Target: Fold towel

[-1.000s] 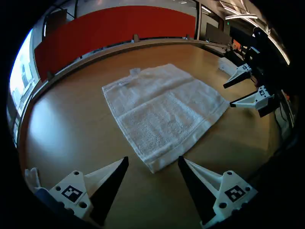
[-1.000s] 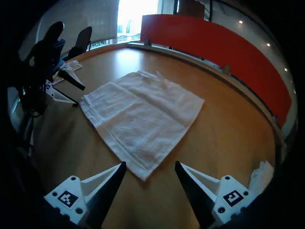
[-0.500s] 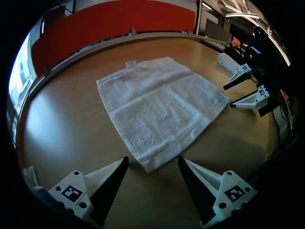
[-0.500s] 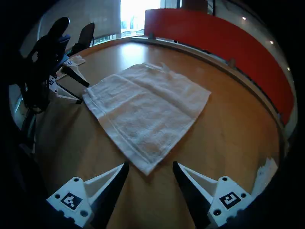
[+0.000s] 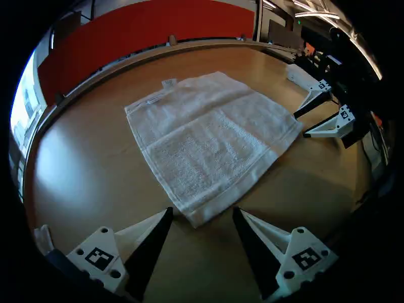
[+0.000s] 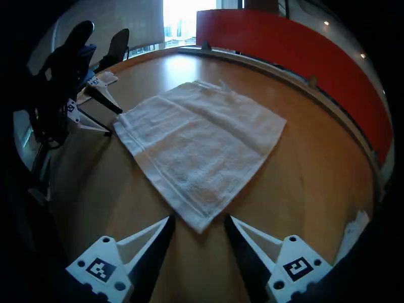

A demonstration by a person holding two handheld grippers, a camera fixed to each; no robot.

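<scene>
A: Advanced since last frame: left gripper (image 5: 201,214) and right gripper (image 6: 199,219), each now straddling a towel (image 5: 207,136) corner. Jaws wide, nothing pinched.
B: Lying flat on table (image 5: 91,151). Probably soft, light, limp; pinch at corners.

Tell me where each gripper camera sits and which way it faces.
Left gripper view: rides on the left gripper, low over the table, looking between its own open jaws at the near corner of the towel; the right gripper shows by the towel's right corner.
Right gripper view: rides on the right gripper, facing another towel corner between its open jaws; the left gripper shows at the towel's left.
Shared: towel, table, red panel, each other's gripper.
</scene>
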